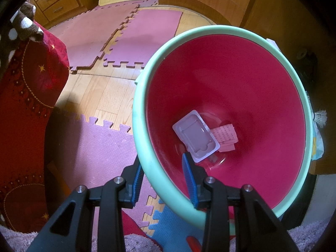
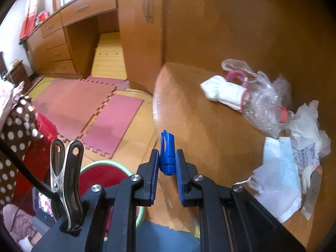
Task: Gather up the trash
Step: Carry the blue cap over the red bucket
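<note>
A trash bin with a mint-green rim (image 1: 145, 130) and red inside stands on the floor. In it lie a clear plastic tray (image 1: 195, 135) and pink paper (image 1: 225, 137). My left gripper (image 1: 164, 177) is shut on the bin's near rim, one finger inside, one outside. My right gripper (image 2: 167, 163) is shut on a blue pen cap (image 2: 167, 153) and holds it above the wooden table's (image 2: 199, 126) left edge. The bin (image 2: 100, 168) shows low left in the right wrist view. On the table lie a clear plastic bottle (image 2: 266, 113), a white cloth (image 2: 222, 92), a face mask (image 2: 277, 178) and crumpled wrappers (image 2: 308, 130).
Pink foam mats (image 1: 134, 35) cover part of the wood floor. A red cloth (image 1: 27, 96) hangs at the left. Wooden cabinets and drawers (image 2: 63, 42) stand at the back. A metal clip (image 2: 63, 172) is fixed beside my right gripper. A shuttlecock (image 1: 320, 117) lies right of the bin.
</note>
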A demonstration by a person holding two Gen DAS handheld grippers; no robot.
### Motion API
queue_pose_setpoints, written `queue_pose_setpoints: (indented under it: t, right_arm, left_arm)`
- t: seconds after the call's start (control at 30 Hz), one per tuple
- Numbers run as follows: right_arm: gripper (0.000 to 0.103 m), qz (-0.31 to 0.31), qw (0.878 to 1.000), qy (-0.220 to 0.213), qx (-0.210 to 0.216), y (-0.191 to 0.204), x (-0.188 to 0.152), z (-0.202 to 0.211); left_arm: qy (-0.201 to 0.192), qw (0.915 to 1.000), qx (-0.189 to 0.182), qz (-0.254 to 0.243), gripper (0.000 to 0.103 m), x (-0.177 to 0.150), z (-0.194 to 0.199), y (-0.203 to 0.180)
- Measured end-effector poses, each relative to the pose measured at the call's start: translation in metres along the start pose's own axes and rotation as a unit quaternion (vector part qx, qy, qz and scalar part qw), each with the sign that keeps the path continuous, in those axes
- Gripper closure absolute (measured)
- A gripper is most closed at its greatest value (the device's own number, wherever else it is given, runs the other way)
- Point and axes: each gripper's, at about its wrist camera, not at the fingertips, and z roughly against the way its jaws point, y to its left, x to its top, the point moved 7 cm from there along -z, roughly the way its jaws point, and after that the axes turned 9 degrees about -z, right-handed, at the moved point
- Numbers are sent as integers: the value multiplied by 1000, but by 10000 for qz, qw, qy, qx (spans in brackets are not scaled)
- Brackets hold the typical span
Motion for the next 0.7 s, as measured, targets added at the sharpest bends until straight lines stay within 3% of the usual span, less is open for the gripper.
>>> queue_pose_setpoints:
  t: [0.37,0.7]
  right_arm:
    - [86,496,9976,173,442,57,-27,-2]
    - [86,684,9945,483,634,81,-61,-24]
  left_arm:
    - [-12,10000,21,-15,65,0,0,-2]
    - [-11,10000,20,-14,65,0,0,-2]
